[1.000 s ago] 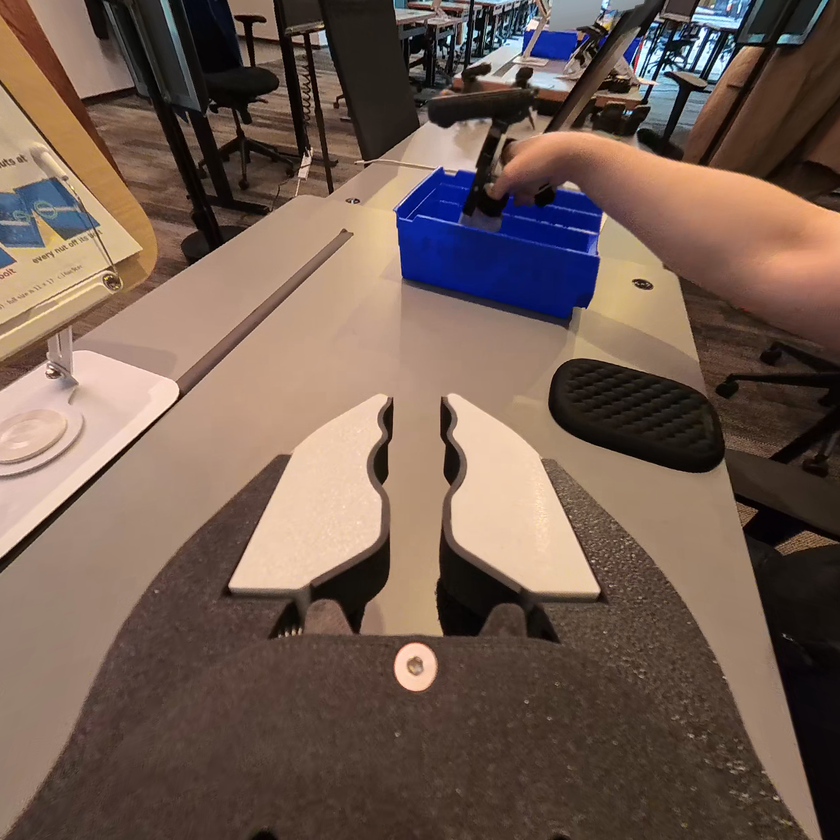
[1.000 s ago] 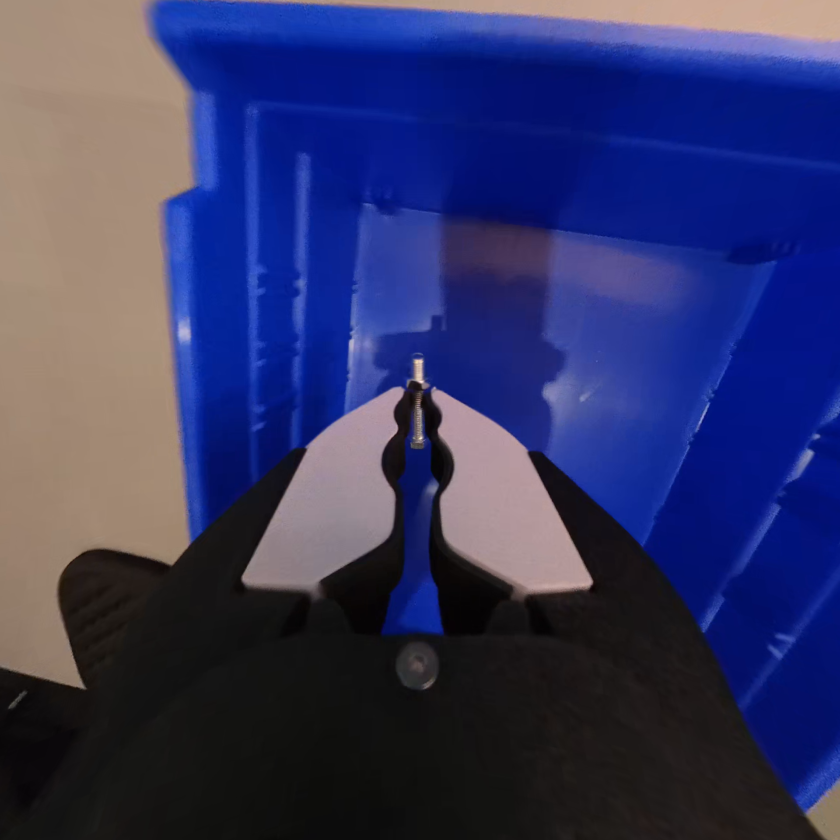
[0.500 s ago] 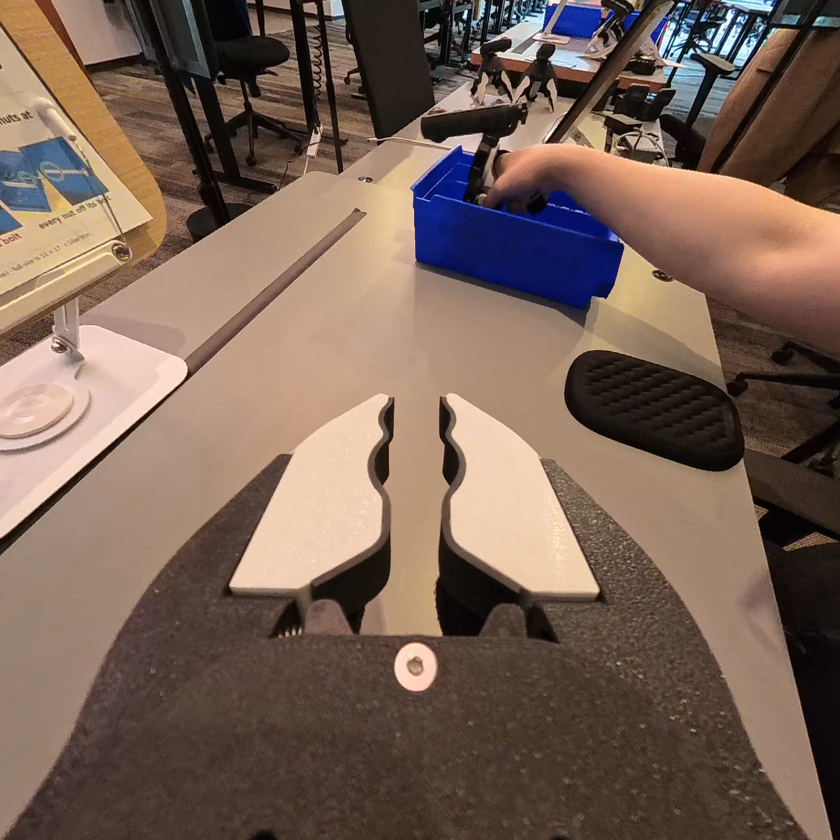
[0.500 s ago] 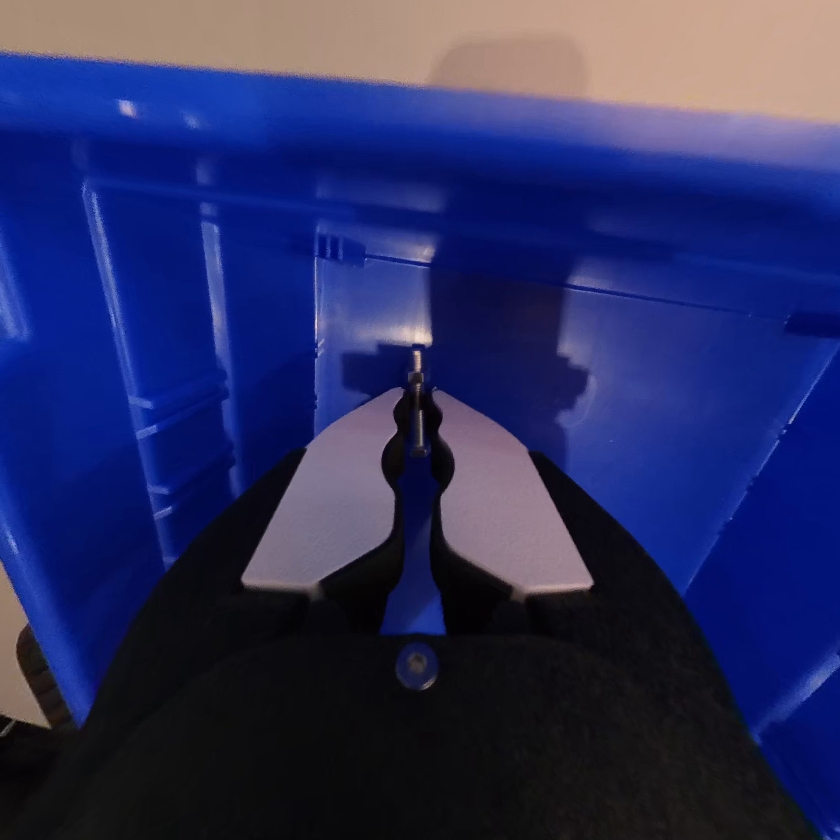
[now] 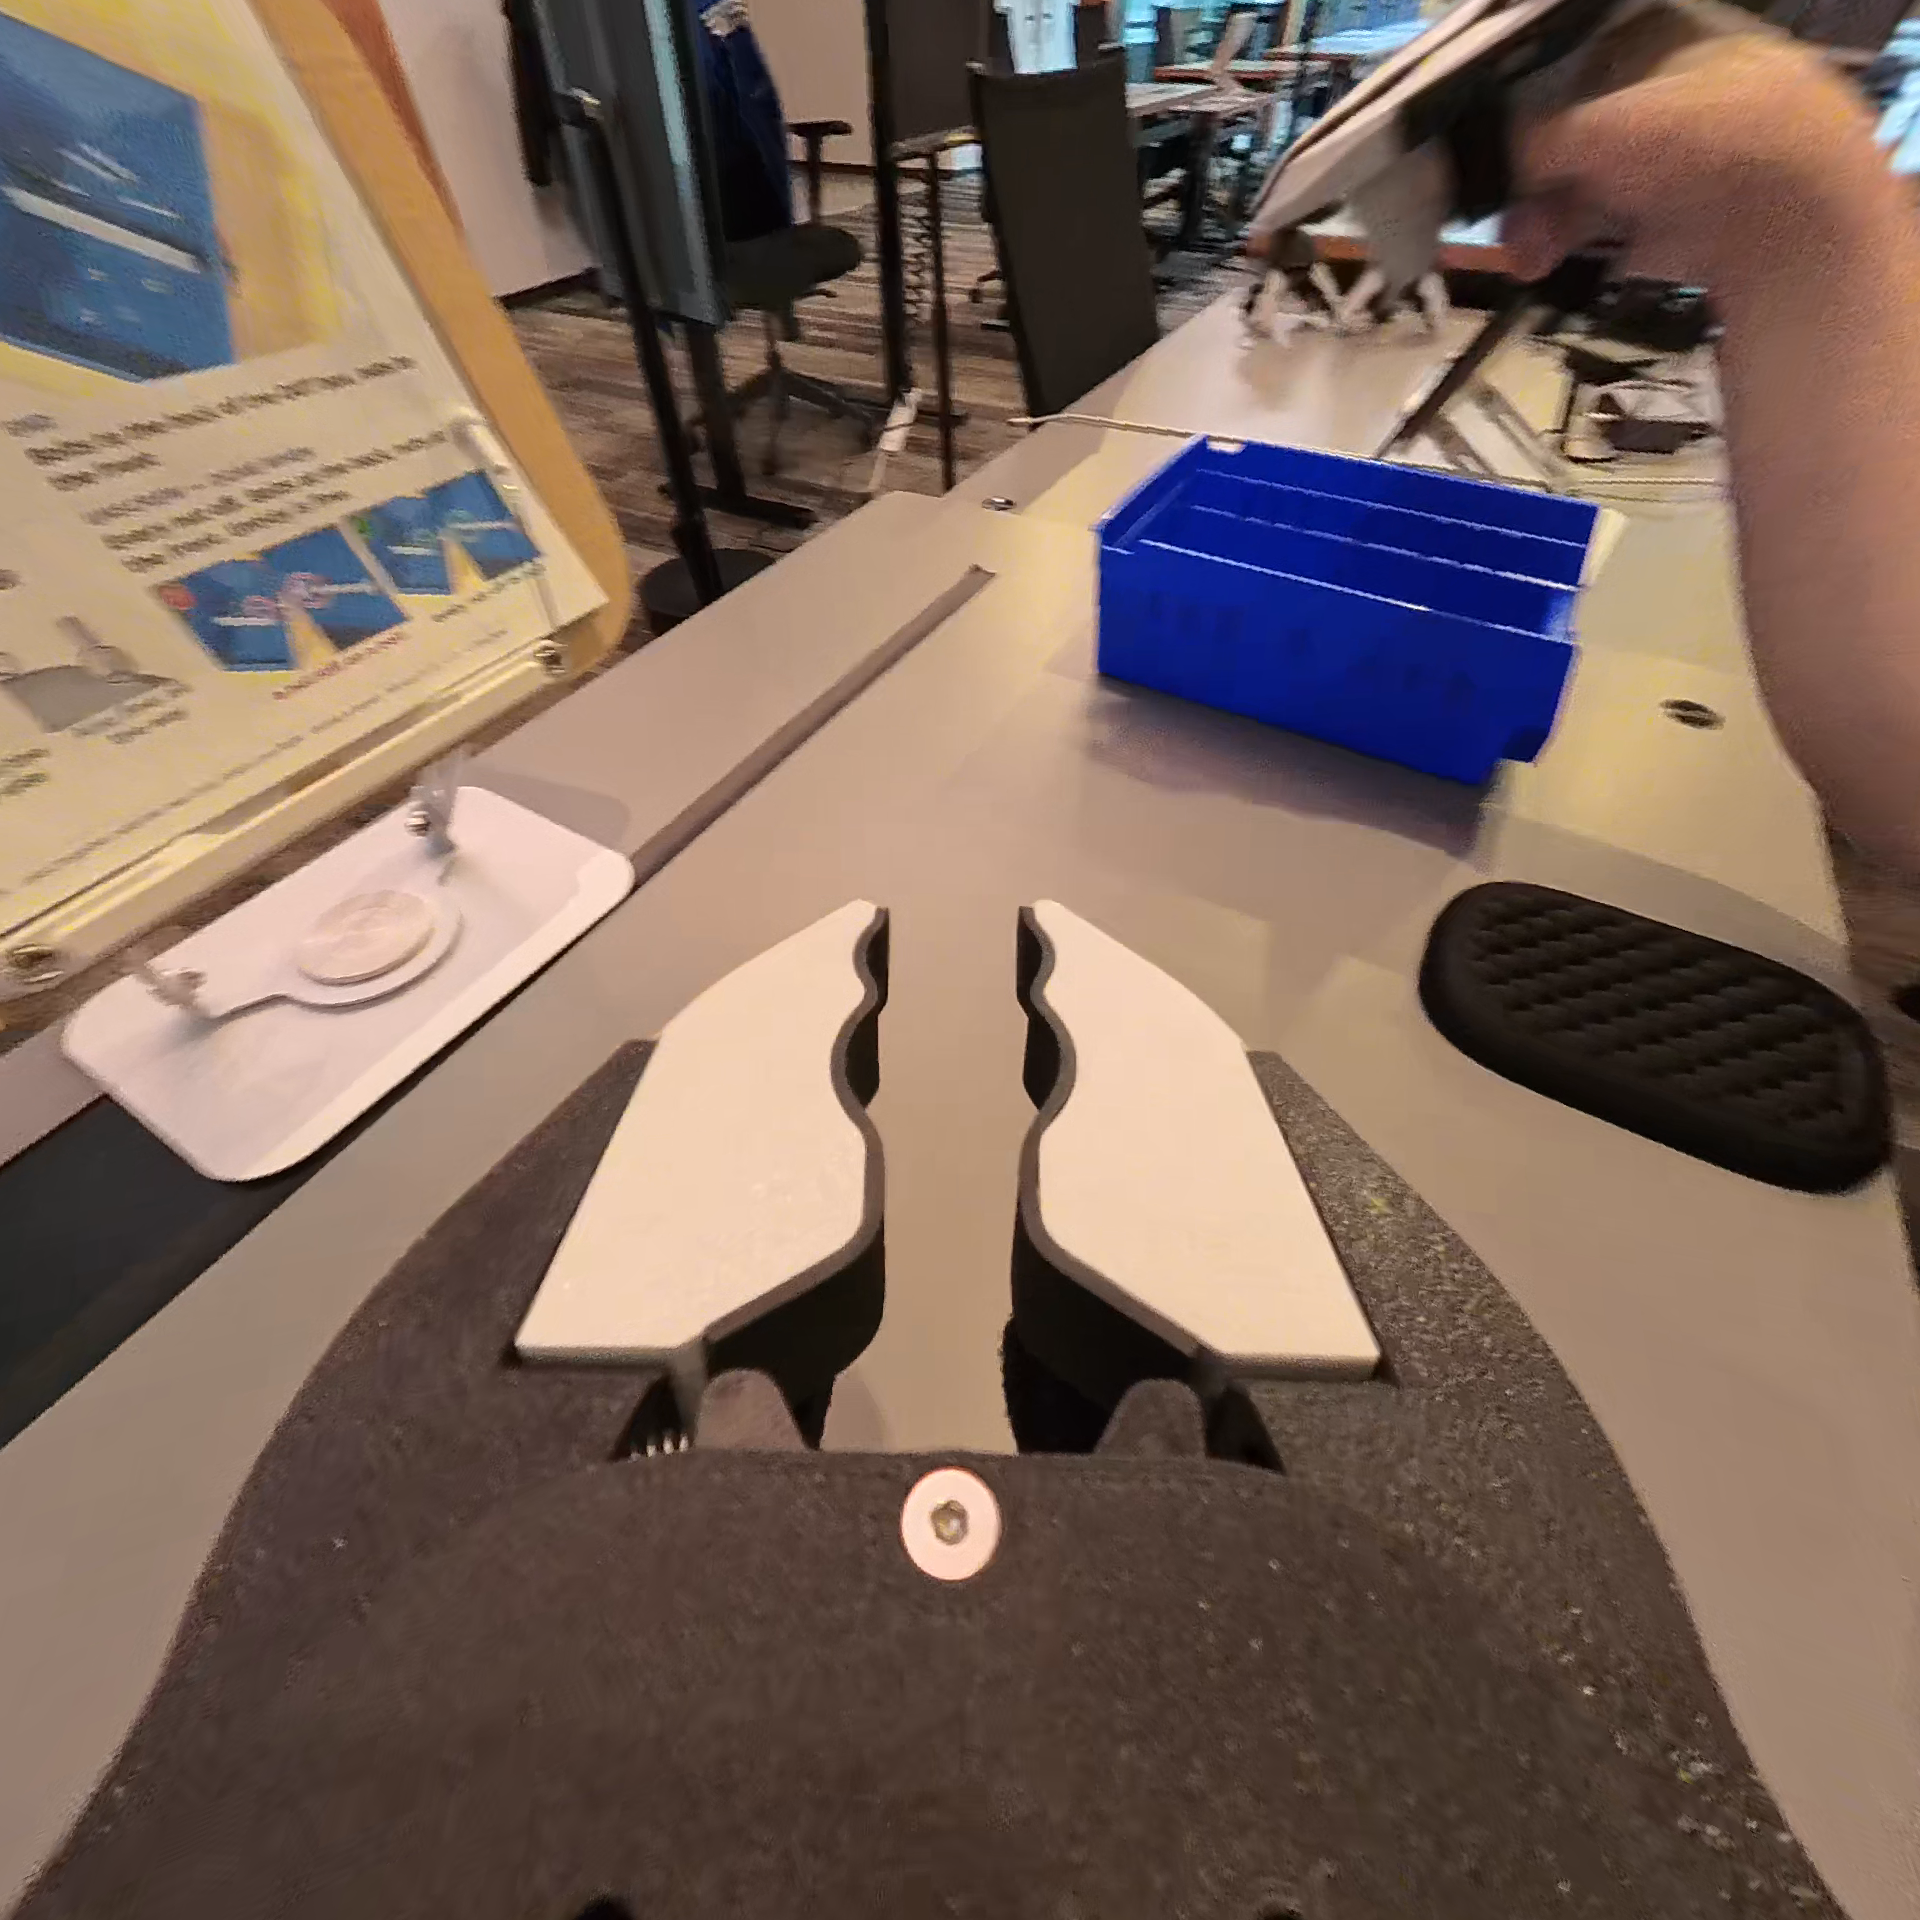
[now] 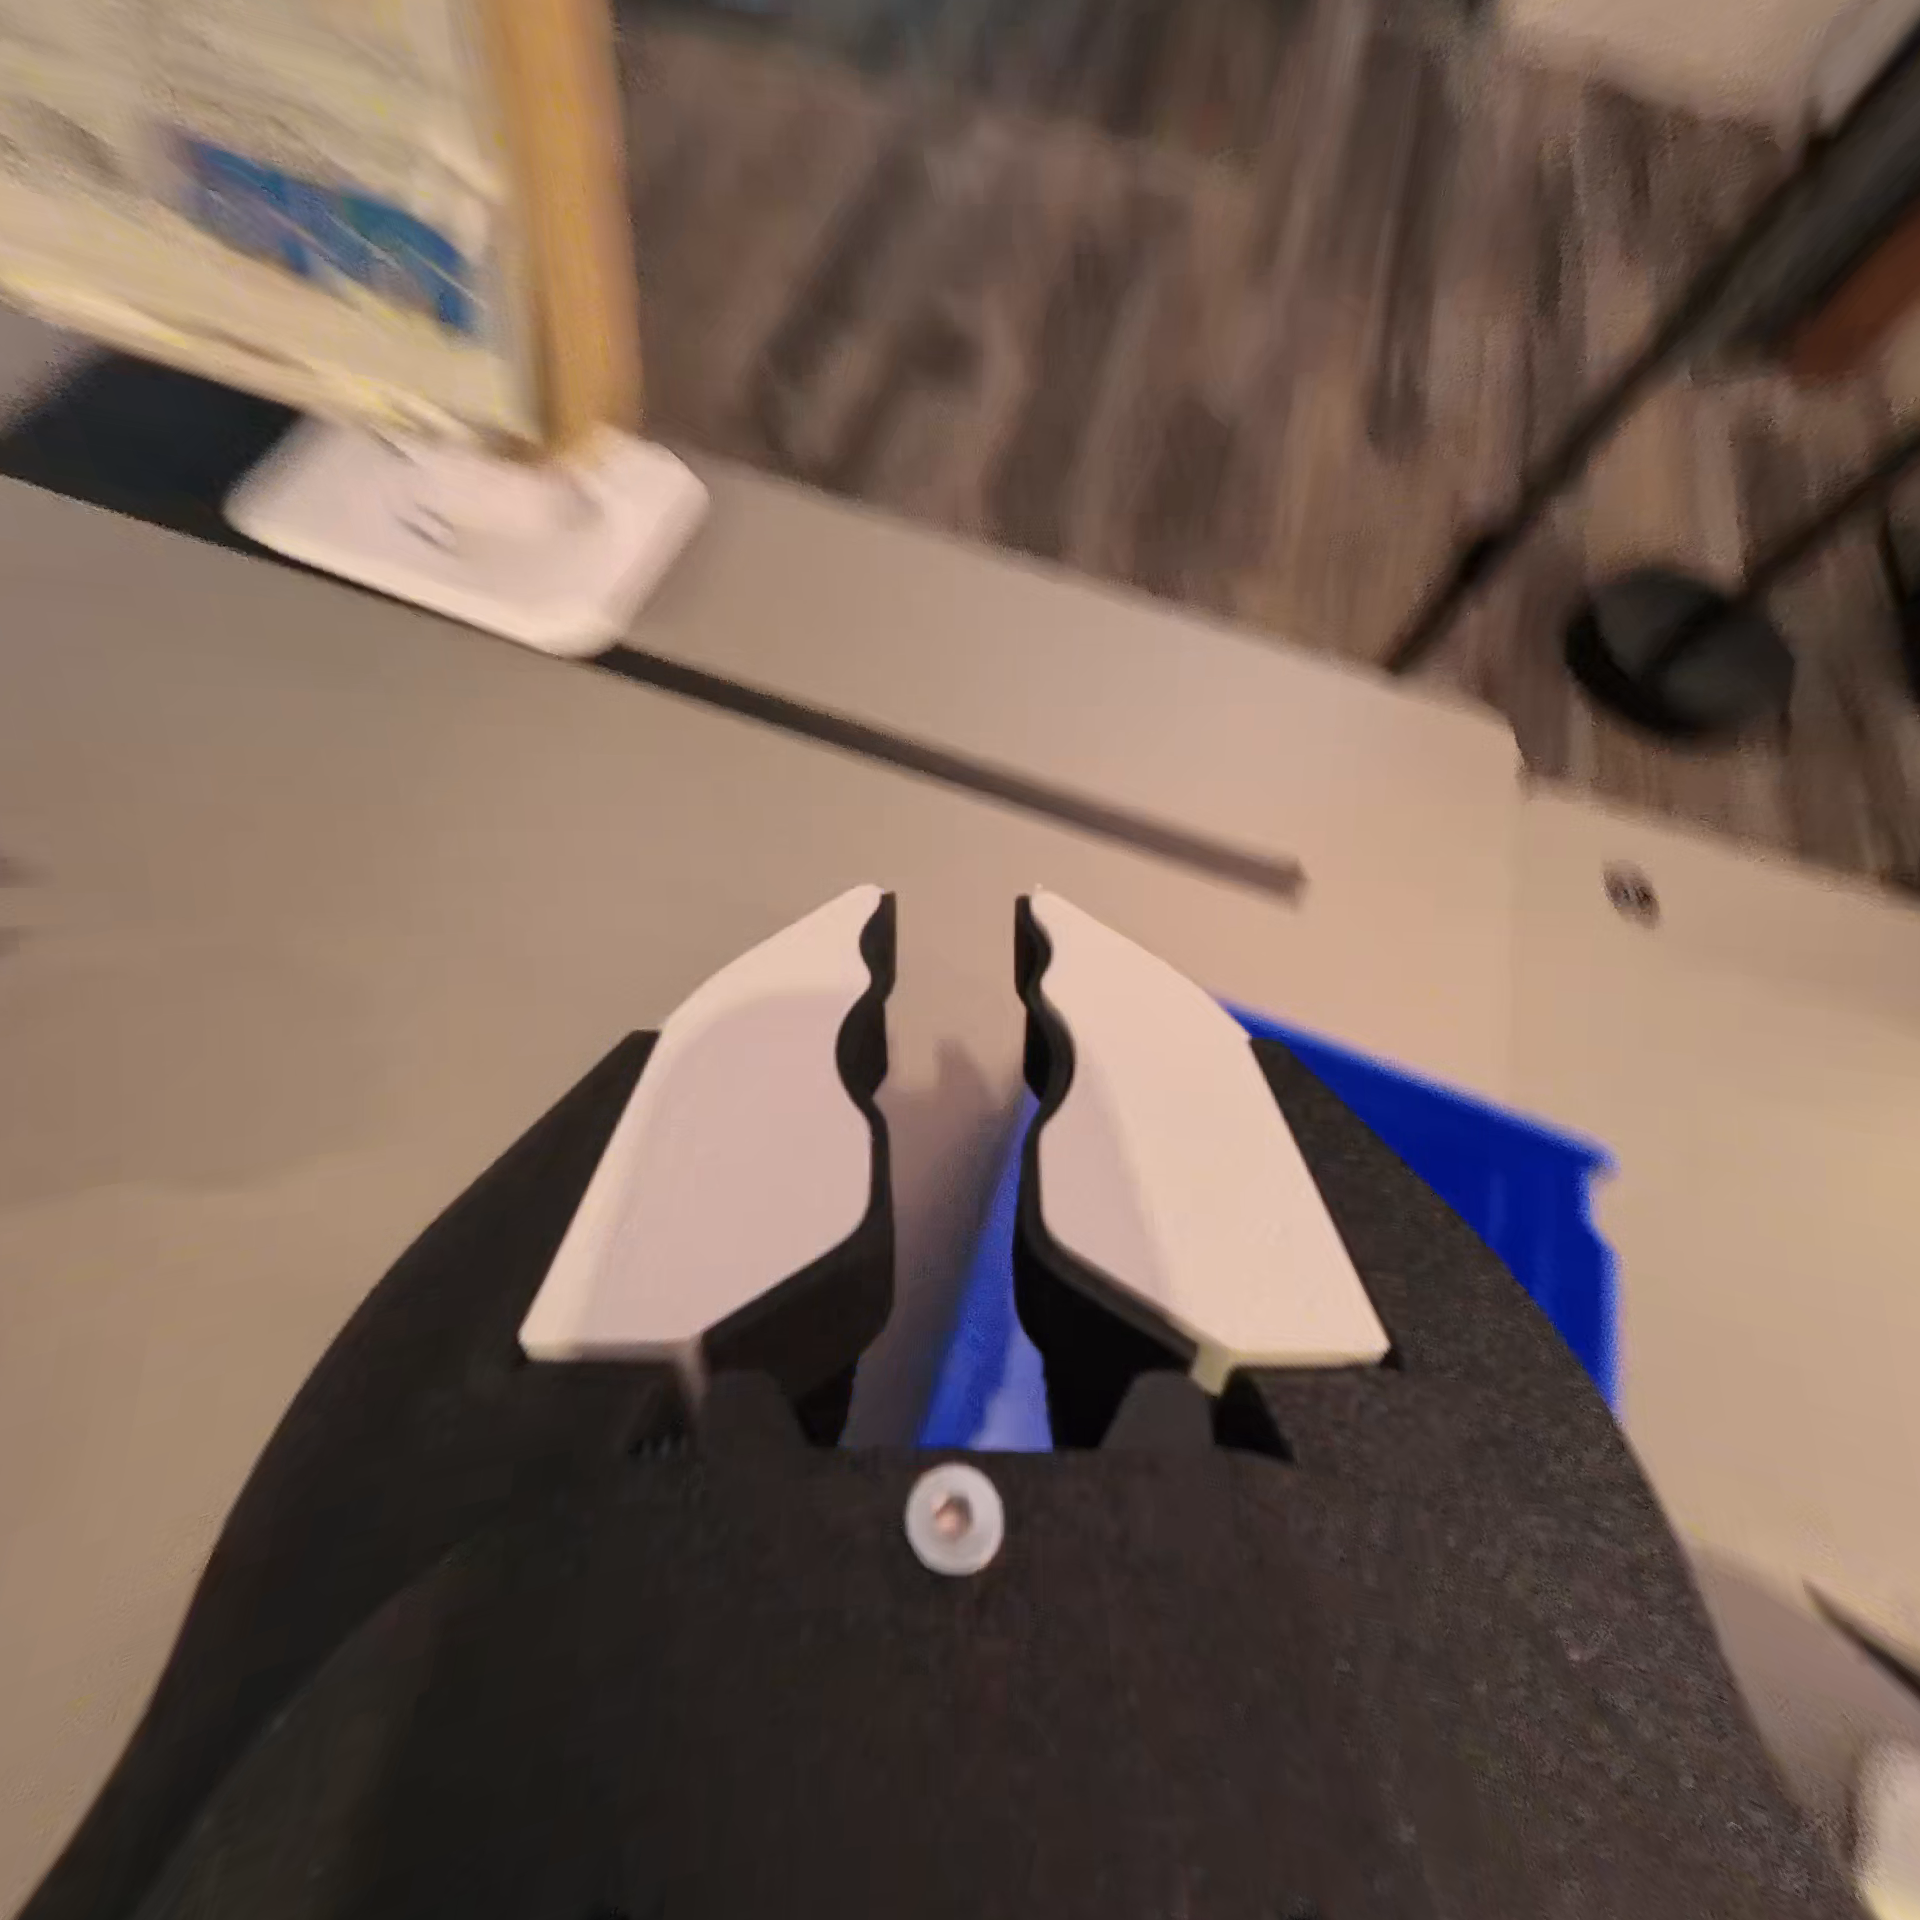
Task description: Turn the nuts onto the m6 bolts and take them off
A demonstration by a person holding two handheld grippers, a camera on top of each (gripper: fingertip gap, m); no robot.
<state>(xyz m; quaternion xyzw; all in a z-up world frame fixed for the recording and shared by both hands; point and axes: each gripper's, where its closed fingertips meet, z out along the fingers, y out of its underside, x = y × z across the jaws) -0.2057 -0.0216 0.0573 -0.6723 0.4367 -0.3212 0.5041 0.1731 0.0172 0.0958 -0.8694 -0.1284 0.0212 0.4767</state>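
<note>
- Half a second ago my right gripper (image 6: 954,914) was deep inside the blue bin (image 5: 1340,613), pinching a bolt with its nut; now it is lifted above the bin, jaws parted and holding nothing.
- Bolt and nut are not visible in either view now. I judge they lie in the bin, though its floor is hidden from me.
- Seen from my left side, the bin shows only its dividers and walls; I cannot tell what any compartment holds.
- My left gripper (image 5: 954,925) hovers over the grey table (image 5: 1039,810), well short of the bin, fingers apart and empty.
- For the next pick, the bin lies straight ahead of my left fingers, its long side across my view.
- My right hand (image 5: 1704,197) is above the bin, so that side seems nearer.
- Right of the bin's near side lies a black pad (image 5: 1652,1060); left of it stands an instruction card stand (image 5: 343,997).
</note>
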